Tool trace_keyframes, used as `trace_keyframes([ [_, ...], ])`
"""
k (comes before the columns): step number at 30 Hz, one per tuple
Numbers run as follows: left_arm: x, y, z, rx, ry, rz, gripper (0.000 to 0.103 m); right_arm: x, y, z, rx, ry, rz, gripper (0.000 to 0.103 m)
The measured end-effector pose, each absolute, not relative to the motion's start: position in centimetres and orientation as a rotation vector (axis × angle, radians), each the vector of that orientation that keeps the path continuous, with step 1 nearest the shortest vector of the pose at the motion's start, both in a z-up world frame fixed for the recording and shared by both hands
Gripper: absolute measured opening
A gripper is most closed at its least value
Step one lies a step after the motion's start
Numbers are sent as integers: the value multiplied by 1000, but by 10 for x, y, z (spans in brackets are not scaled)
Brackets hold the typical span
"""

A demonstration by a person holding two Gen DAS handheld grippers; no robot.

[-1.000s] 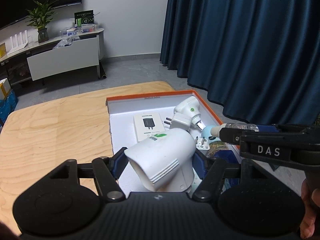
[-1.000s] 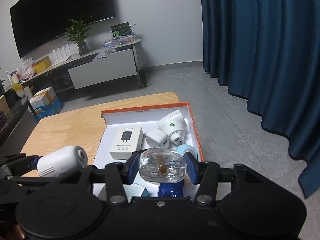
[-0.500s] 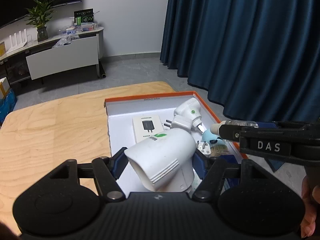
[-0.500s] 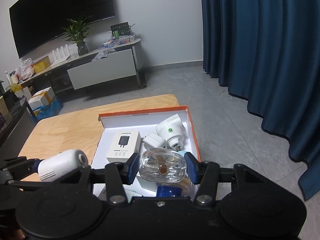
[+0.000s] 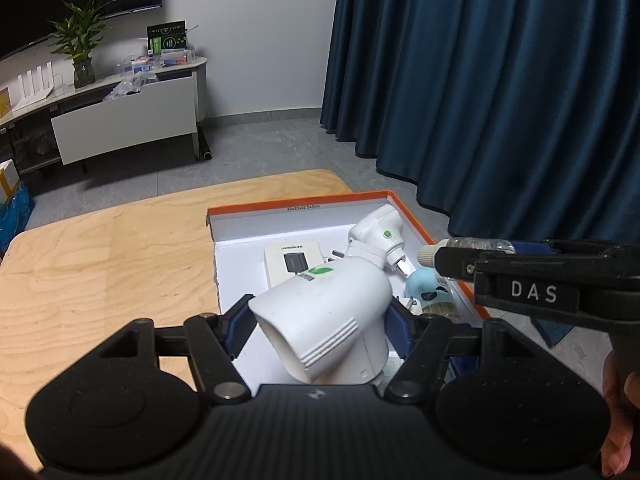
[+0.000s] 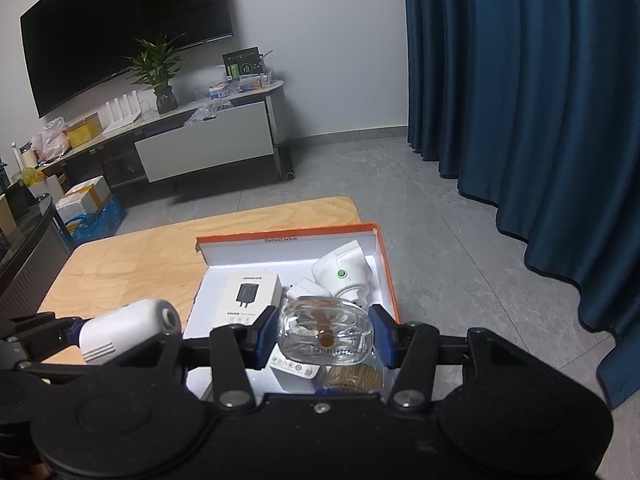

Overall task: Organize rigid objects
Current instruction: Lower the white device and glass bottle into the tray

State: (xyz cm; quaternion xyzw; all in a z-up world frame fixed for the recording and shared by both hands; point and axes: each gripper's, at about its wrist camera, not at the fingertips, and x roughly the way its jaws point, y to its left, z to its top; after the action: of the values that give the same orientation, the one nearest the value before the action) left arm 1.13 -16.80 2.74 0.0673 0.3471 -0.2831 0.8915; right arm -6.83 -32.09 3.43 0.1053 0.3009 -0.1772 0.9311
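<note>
Two grippers, each clamped on one item, hang over an orange-rimmed box (image 6: 387, 264) on a wooden table (image 5: 104, 248). In the left wrist view the left gripper (image 5: 320, 320) pinches a white camera (image 5: 324, 320) across its barrel, low in the centre of the frame, with the box's white floor showing behind it. In the right wrist view the right gripper (image 6: 324, 334) squeezes a clear bottle (image 6: 325, 334) by its flat sides, bottom centre, above the box's near end; the camera shows at lower left of that frame.

The camera looks like hard, smooth plastic, likely light and stiff. Its rounded body could roll between the pads, so the grip across the widest part seems sound. The bottle looks like glass or thick clear plastic: rigid, slick, possibly breakable, best held on its flat faces and set down gently.

Already in the box, toward the upper middle of both frames, lie a charger carton (image 6: 248, 294) and a white plug (image 6: 343, 270), so free floor is limited.
</note>
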Motion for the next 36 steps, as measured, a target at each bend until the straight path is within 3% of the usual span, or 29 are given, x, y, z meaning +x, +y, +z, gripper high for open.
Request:
trace_keyframes([
  [36,33,-181,22,146,742,-593,68,-37,-328,32,204,630,-350,60],
])
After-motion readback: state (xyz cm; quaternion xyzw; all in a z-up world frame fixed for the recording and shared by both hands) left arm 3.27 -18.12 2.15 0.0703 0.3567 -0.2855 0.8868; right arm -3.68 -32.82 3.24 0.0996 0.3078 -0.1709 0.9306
